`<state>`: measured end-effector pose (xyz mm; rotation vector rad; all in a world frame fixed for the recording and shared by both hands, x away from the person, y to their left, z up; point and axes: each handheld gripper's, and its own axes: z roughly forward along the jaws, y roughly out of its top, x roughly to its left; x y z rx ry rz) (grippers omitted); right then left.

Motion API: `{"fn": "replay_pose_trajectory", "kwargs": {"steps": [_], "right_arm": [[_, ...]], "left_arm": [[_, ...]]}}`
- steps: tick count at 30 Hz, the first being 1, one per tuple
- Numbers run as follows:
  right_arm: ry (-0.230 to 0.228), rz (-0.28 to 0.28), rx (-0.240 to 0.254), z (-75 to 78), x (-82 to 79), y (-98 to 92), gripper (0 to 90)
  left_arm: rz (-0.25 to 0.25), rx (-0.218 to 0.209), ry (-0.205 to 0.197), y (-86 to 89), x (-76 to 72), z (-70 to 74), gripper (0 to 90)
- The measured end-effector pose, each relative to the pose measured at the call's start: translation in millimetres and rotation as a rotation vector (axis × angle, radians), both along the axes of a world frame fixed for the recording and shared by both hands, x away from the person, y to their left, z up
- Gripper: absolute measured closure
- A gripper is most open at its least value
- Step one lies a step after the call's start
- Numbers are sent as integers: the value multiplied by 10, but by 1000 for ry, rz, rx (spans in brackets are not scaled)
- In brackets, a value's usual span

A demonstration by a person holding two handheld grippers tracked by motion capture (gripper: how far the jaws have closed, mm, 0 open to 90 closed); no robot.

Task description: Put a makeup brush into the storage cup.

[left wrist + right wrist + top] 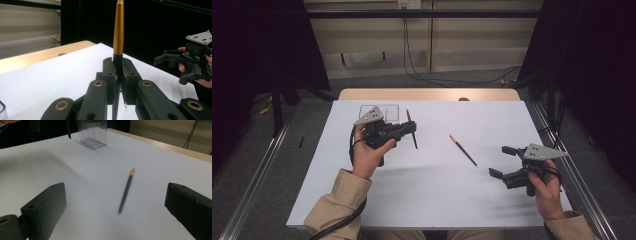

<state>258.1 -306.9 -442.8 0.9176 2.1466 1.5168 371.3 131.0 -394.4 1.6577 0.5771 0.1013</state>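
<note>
Left gripper (411,128) jaws clenched on a slim dark pen with gold tip (118,30), mid-barrel, centre-left of high view near clear plastic box (380,112). Pen looks light, stiff, smooth, likely to pivot. Right gripper (503,161) jaws released, lower right; second matching pen (126,190) lies on white surface (437,200).

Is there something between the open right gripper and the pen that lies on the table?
Nothing visible stands in the way. In the right gripper view the pen lies alone on the white table, ahead of the open right gripper. The clear holder stands farther off, beyond the pen.
</note>
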Motion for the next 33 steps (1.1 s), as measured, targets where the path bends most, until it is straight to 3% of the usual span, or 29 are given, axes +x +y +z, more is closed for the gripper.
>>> {"fn": "replay_pose_trajectory", "kwargs": {"steps": [24, 33], "right_arm": [[-3, 1, -8, 0, -6, -7, 34], [-7, 2, -13, 9, -8, -4, 33]], "left_arm": [[73, 22, -5, 211, 217, 214, 832], [108, 59, -11, 266, 304, 236, 832]]}}
